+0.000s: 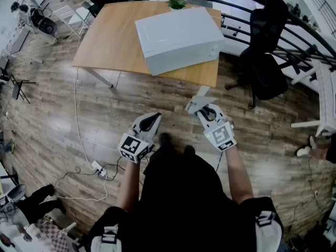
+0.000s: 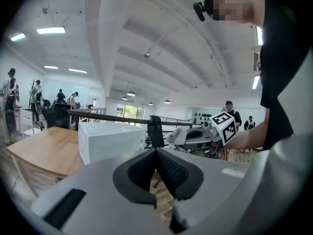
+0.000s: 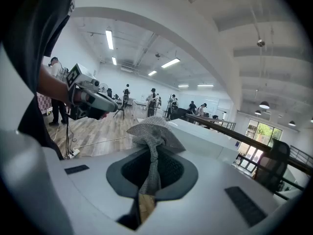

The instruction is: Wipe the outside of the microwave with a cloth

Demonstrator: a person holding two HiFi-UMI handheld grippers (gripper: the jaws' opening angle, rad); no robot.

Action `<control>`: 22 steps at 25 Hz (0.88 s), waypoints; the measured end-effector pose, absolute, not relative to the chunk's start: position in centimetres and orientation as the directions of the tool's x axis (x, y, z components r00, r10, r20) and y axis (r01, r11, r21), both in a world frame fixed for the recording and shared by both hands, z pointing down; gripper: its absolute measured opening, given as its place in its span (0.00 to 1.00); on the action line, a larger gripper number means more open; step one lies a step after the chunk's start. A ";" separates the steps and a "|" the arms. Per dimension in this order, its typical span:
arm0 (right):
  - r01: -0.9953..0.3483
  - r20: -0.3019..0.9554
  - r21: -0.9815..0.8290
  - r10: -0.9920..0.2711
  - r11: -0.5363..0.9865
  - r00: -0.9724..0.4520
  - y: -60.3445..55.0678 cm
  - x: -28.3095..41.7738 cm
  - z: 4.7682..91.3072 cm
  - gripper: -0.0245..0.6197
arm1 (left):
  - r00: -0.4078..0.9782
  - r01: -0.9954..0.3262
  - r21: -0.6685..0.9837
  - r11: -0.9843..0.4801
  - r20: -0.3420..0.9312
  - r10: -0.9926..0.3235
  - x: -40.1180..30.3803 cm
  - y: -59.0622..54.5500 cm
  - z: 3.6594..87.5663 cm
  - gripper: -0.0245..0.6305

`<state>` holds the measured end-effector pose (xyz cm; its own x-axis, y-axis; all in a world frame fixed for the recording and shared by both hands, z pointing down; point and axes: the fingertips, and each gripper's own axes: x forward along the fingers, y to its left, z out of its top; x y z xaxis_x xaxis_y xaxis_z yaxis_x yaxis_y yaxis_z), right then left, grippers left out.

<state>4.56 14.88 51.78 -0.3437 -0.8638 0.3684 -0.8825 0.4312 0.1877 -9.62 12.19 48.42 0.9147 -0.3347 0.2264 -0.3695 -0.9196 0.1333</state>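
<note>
On the far side of the wood-plank floor (image 1: 52, 114) stands a light wooden bench (image 1: 107, 41). It carries the white box-shaped microwave (image 1: 178, 35) on its right half, with one corner turned toward the bench's near edge. A small green plant (image 1: 177, 3) shows just behind the microwave at the far edge. A black office chair (image 1: 265, 51) stands right of the bench, beside a dark curved railing (image 1: 299, 33).

Both tools are held over the floor on the near side of the bench, well apart from the microwave. The right hand-held gripper (image 1: 198, 109) has its jaws pressed together on a grey woven cloth (image 1: 201, 97). In its own view the cloth (image 3: 151, 131) runs down between the dark pads as a pinched strand and fans out in a loose crumple above the tips. The microwave (image 3: 205, 138) lies beyond it, untouched.

The left hand-held gripper (image 1: 155, 118) is a little nearer and further left. In its view the left hand-held gripper (image 2: 156, 153) has its two ribbed pads meeting at the tips with nothing between them. That view also takes in the microwave (image 2: 110, 138) on the bench (image 2: 44, 151), and the right tool off to the side with the cloth (image 2: 178, 134) at its tip.

A white power strip (image 1: 97, 167) with trailing cables lies on the floor to the near left.
</note>
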 end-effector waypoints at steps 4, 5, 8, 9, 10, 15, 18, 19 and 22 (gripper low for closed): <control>-0.884 0.397 0.170 -0.851 0.436 -0.343 19.4 7.4 53.7 0.06 | 0.914 -0.378 0.158 -0.912 0.224 -0.339 -7.5 17.4 48.7 0.04; -0.884 0.398 0.168 -0.850 0.437 -0.344 20.3 7.6 53.9 0.06 | 0.911 -0.382 0.165 -0.909 0.234 -0.340 -7.4 18.6 49.0 0.04; -0.880 0.397 0.163 -0.846 0.447 -0.356 22.3 7.7 54.2 0.06 | 0.898 -0.401 0.172 -0.900 0.268 -0.349 -7.9 21.1 49.9 0.04; -0.880 0.396 0.162 -0.846 0.447 -0.358 22.7 7.8 54.3 0.06 | 0.895 -0.405 0.170 -0.899 0.274 -0.351 -7.9 21.5 50.0 0.04; -0.882 0.393 0.160 -0.848 0.444 -0.356 23.0 8.0 54.3 0.06 | 0.895 -0.404 0.166 -0.899 0.274 -0.352 -7.8 21.6 49.9 0.04; -0.890 0.392 0.161 -0.855 0.426 -0.338 22.9 9.1 54.2 0.06 | 0.909 -0.383 0.140 -0.913 0.232 -0.346 -6.1 20.2 48.5 0.04; -0.893 0.395 0.154 -0.854 0.424 -0.338 22.2 8.8 53.8 0.06 | 0.918 -0.366 0.127 -0.922 0.215 -0.334 -5.9 19.1 47.9 0.04; -0.891 0.398 0.156 -0.853 0.426 -0.338 21.7 8.6 53.8 0.06 | 0.919 -0.364 0.127 -0.923 0.211 -0.334 -6.1 18.6 47.9 0.04; -0.883 0.410 0.178 -0.849 0.434 -0.334 19.7 7.8 54.1 0.06 | 0.918 -0.369 0.149 -0.917 0.212 -0.335 -7.1 16.9 48.5 0.04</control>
